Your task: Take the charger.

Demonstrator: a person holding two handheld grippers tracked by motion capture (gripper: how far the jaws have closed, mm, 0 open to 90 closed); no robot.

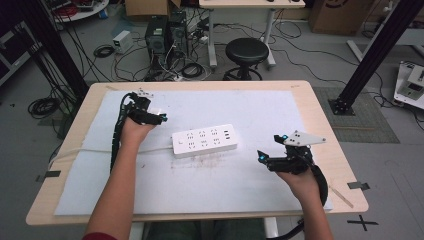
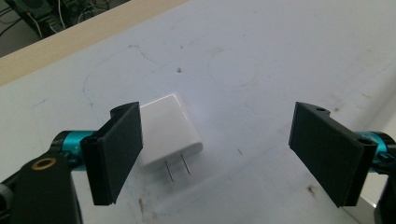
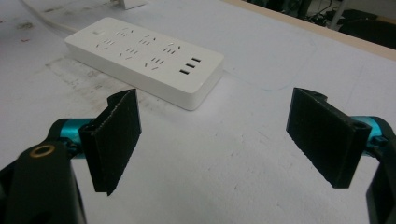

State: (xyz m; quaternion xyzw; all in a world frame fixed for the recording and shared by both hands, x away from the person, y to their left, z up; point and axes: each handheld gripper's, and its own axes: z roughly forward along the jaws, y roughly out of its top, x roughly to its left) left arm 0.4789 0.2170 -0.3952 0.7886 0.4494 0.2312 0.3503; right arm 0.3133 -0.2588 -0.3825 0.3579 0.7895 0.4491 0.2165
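Your table [image 1: 310, 107] carries a white mat [image 1: 260, 185], and on it the power strip [image 1: 204, 141] lies flat, ahead of your right gripper [image 3: 217, 140] and toward its left jaw, well apart from both pads. That gripper's jaws stand wide apart with nothing between them.

Your left gripper [image 2: 219, 149] is also spread wide and holds nothing. The charger [image 2: 170, 130] lies on the mat between its jaws, close against the left pad [image 2: 116, 156] and far from the right one, its two prongs [image 2: 178, 167] pointing back toward you.

You seem to be at the pick-up step: the charger is framed but not yet gripped. The next move probably calls for you to shift the left gripper so the charger sits midway, lower it, then close on the white body, clear of the prongs, so they stay free for a socket on the strip.
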